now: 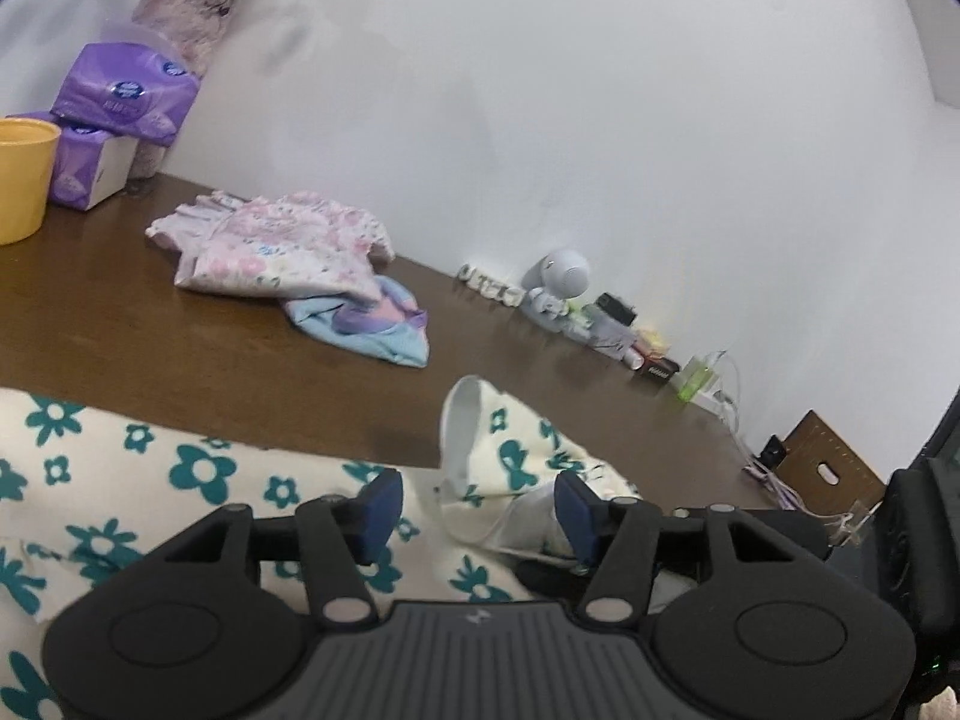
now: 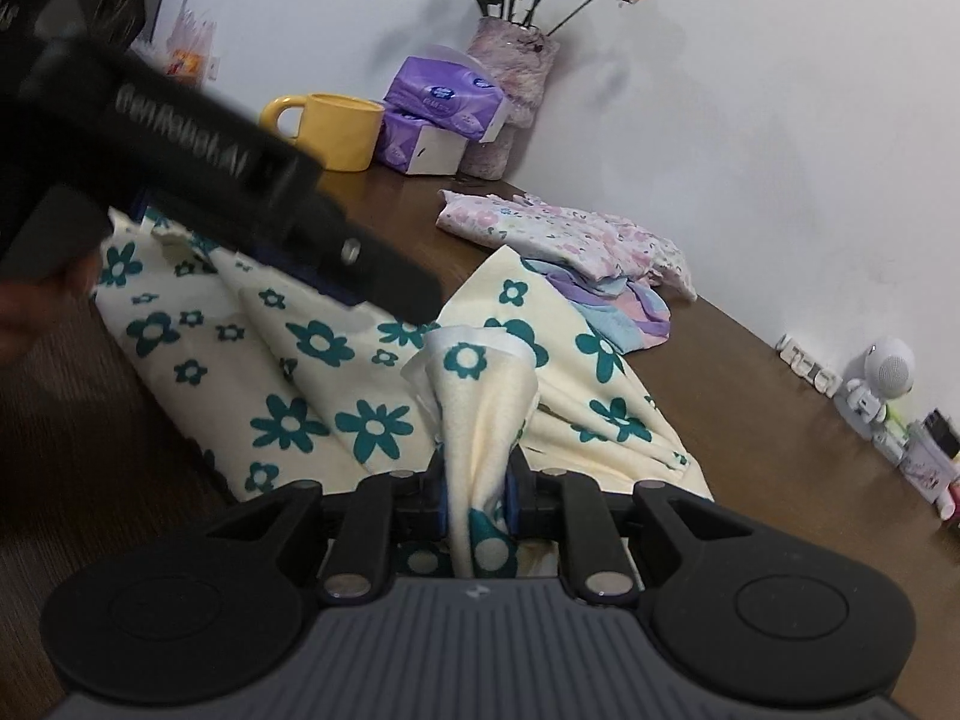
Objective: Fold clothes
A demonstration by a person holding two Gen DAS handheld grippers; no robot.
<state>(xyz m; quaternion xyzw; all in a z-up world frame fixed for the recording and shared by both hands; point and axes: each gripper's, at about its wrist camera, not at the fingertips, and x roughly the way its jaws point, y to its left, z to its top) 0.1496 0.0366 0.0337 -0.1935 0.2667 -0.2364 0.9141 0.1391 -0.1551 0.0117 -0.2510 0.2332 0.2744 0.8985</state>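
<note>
Where the cream garment (image 2: 336,372) printed with teal flowers is spread over the near part of the brown tabletop (image 2: 750,420), a bunched fold of it is clamped between the closed fingers of the right gripper (image 2: 477,498) and stands up as a cone. The left gripper (image 1: 474,507) is held wide open just above the same cloth, nothing pinched between its blue pads (image 1: 384,501). Beyond, a pink floral garment (image 1: 282,246) is lying over a blue one (image 1: 372,324).
</note>
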